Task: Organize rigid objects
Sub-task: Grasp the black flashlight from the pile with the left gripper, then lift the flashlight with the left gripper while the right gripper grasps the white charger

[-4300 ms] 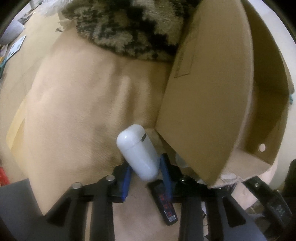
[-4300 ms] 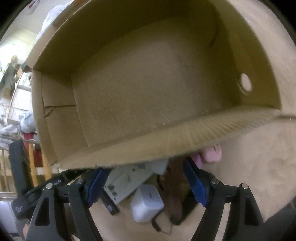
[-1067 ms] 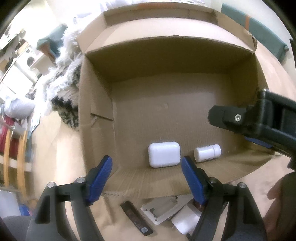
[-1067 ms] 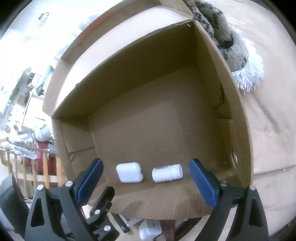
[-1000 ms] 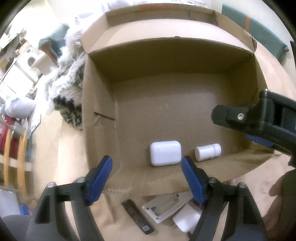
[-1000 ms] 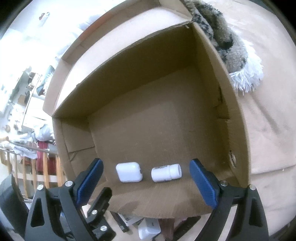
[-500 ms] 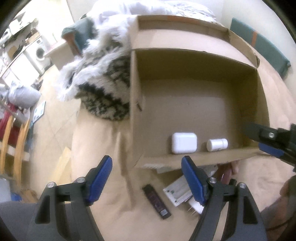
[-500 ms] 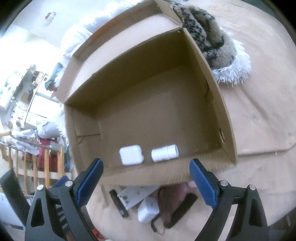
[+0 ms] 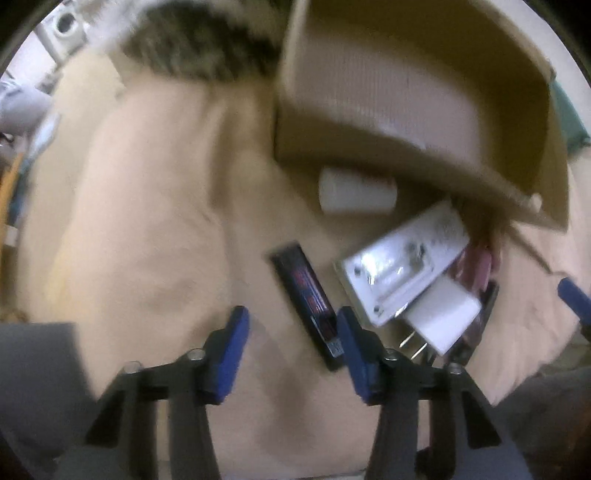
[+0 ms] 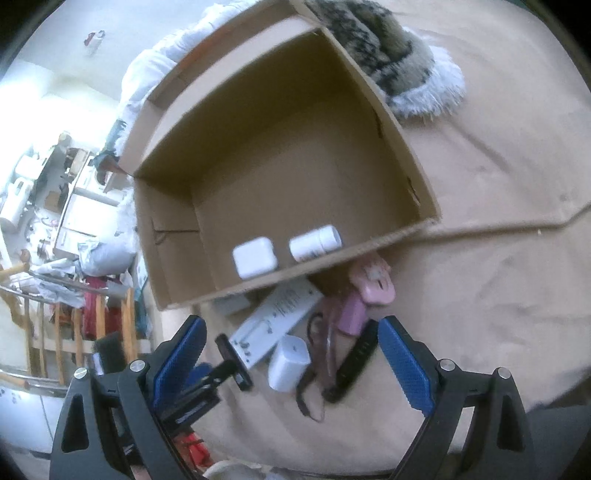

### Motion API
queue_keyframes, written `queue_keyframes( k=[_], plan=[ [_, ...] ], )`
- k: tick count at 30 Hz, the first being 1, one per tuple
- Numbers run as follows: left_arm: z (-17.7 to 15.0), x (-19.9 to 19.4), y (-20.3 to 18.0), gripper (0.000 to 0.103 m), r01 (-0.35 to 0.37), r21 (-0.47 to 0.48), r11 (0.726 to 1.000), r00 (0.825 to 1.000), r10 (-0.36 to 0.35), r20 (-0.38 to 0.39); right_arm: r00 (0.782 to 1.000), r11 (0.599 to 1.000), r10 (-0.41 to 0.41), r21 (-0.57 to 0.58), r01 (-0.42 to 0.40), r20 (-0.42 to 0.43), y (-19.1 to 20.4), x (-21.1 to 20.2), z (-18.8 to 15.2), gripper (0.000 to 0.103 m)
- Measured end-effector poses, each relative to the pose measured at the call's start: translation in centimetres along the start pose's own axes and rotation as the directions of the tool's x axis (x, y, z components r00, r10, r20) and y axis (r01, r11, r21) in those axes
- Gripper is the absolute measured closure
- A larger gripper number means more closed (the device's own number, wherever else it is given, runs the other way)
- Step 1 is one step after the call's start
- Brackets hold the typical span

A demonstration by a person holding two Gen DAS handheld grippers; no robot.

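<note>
Two black hand-held grippers with blue finger pads

The left hand-held gripper (image 9: 291, 334) has matte black angular arms with silver round screw heads on top, and smooth blue pads (image 9: 231, 350) lining its fingers — the picture is blurred. The right hand-held gripper (image 10: 288, 360) is of the same black build, with triangular cut-outs in its arms, silver screws, and blue pads (image 10: 404, 365) bearing a fine ribbed grid — no skin or sleeve shows.

A lived-in home: washing machine (image 9: 68, 23), fluffy patterned throw (image 10: 399, 55), cluttered shelves (image 10: 70, 192) beyond.
</note>
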State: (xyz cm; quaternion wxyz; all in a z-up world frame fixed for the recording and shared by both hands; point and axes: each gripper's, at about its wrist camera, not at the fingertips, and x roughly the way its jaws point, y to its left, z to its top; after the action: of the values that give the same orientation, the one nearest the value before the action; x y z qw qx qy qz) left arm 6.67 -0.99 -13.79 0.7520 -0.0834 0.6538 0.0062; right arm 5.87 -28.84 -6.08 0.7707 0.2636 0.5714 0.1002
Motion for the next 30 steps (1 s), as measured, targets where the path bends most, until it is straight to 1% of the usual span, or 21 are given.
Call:
queue_keyframes(
  k=[1, 3, 5, 7, 8, 9, 10, 11, 12, 14, 15, 16, 19, 22, 25, 28, 30],
  plan=[
    [0.0, 0.3, 0.1, 0.058, 0.009, -0.007, 1.000, 1.000, -0.009, 0.003, 1.000, 1.000, -0.004, 0.001, 0.004, -0.010, -0.2, 0.1, 0.0, 0.003],
    [0.2, 0.5, 0.0, 0.058, 0.006, -0.001, 1.000, 1.000, -0.006, 0.011, 1.000, 1.000, 0.001, 0.001, -0.001, -0.024, -0.6, 0.2, -0.1, 0.003],
    [0.3, 1.0, 0.1, 0.058, 0.008, -0.011, 1.000, 1.000, -0.008, -0.004, 0.999, 1.000, 0.008, 0.001, -0.008, -0.039, -0.9, 0.5, -0.2, 0.003],
    [0.4, 1.2, 0.2, 0.058, 0.009, -0.014, 1.000, 1.000, -0.009, -0.007, 0.997, 0.999, 0.038, 0.017, -0.037, -0.071, -1.1, 1.1, -0.5, 0.003],
    [0.4, 1.2, 0.2, 0.060, 0.006, -0.013, 1.000, 1.000, -0.007, -0.005, 0.993, 0.997, 0.068, 0.029, -0.065, -0.095, -1.1, 1.6, -0.7, 0.006],
    [0.6, 1.2, 0.2, 0.071, 0.001, -0.009, 1.000, 1.000, -0.001, -0.001, 0.988, 0.994, 0.101, 0.045, -0.096, -0.119, -1.0, 2.2, -1.0, 0.010],
    [0.7, 1.1, 0.2, 0.080, -0.010, -0.001, 1.000, 1.000, 0.010, 0.006, 0.983, 0.992, 0.120, 0.054, -0.113, -0.142, -0.9, 2.7, -1.4, 0.017],
    [0.7, 1.1, 0.1, 0.087, -0.012, 0.023, 1.000, 1.000, 0.012, 0.003, 0.976, 0.991, 0.130, 0.062, -0.121, -0.174, -0.7, 3.5, -1.8, 0.021],
    [0.7, 1.2, -0.1, 0.088, -0.005, 0.027, 1.000, 1.000, 0.005, 0.001, 0.972, 0.990, 0.131, 0.069, -0.120, -0.196, -0.5, 4.1, -2.2, 0.024],
    [0.6, 0.9, 0.6, 0.088, 0.024, 0.004, 1.000, 1.000, -0.024, -0.001, 0.964, 0.988, 0.139, 0.091, -0.121, -0.226, -0.3, 5.2, -2.9, 0.033],
    [0.7, 0.7, 0.8, 0.088, 0.020, 0.007, 1.000, 1.000, -0.020, 0.002, 0.961, 0.989, 0.136, 0.090, -0.118, -0.239, 0.0, 5.6, -3.1, 0.036],
    [0.6, 0.6, 0.9, 0.088, 0.013, 0.010, 1.000, 1.000, -0.013, 0.006, 0.960, 0.991, 0.124, 0.085, -0.105, -0.250, 0.2, 6.1, -3.3, 0.042],
    [0.3, 0.1, 1.0, 0.088, 0.000, 0.020, 1.000, 1.000, 0.000, 0.017, 0.960, 0.992, 0.109, 0.093, -0.088, -0.258, 0.4, 6.9, -3.4, 0.050],
    [0.4, -0.5, 0.8, 0.088, -0.008, 0.027, 1.000, 0.999, 0.007, 0.037, 0.959, 0.994, 0.095, 0.084, -0.075, -0.268, 0.8, 7.5, -3.2, 0.052],
    [0.4, -0.8, 0.8, 0.088, -0.009, 0.012, 1.000, 0.999, 0.008, 0.045, 0.961, 0.997, 0.049, 0.077, -0.029, -0.274, 0.9, 8.4, -3.0, 0.052],
    [0.4, -0.7, 0.8, 0.088, -0.012, 0.001, 1.000, 0.999, 0.012, 0.042, 0.957, 0.998, 0.040, 0.061, -0.024, -0.287, 1.4, 9.4, -2.9, 0.053],
    [0.2, -0.6, 0.8, 0.088, -0.017, 0.000, 1.000, 0.999, 0.017, 0.043, 0.960, 0.999, 0.033, 0.045, -0.021, -0.279, 1.8, 9.8, -2.9, 0.056]
  ],
)
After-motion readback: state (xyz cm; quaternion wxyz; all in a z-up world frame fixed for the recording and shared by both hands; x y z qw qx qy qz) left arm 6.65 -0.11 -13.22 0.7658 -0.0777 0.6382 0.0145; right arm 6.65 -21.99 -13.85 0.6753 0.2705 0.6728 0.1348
